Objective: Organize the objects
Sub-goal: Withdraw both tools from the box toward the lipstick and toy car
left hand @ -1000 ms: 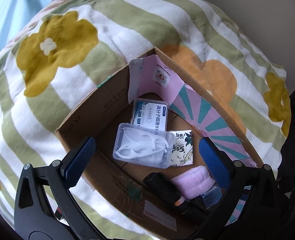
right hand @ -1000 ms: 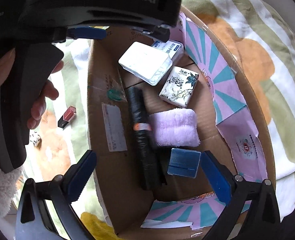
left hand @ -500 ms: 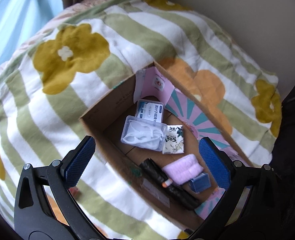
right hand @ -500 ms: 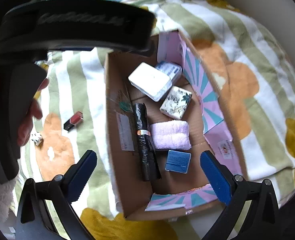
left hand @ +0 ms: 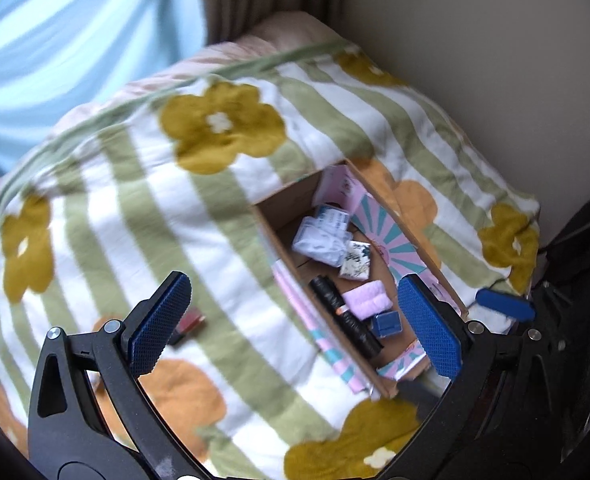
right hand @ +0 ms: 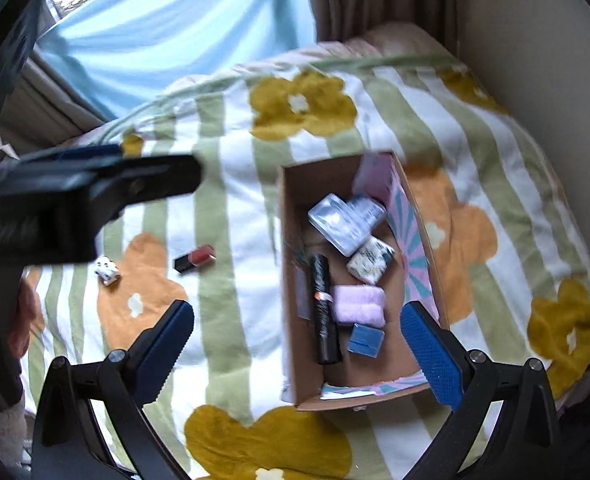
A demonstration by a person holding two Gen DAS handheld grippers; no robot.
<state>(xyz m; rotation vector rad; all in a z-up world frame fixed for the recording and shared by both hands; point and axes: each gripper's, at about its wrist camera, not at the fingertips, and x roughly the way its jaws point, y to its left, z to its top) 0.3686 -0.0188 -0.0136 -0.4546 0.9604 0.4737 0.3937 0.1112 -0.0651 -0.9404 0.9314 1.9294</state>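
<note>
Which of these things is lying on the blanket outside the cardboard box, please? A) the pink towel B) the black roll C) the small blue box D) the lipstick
D: the lipstick lies on the blanket left of the cardboard box, near a small die, while the other three sit inside the box.

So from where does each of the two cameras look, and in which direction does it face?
Left wrist: sits on the left claw, high above the blanket, looking down at the cardboard box to its right; its two blue fingers show, open.
Right wrist: sits on the right claw, looking down at the same box and the lipstick; its open fingers and the left claw's body show.
Shared: box, lipstick, blanket.
</note>
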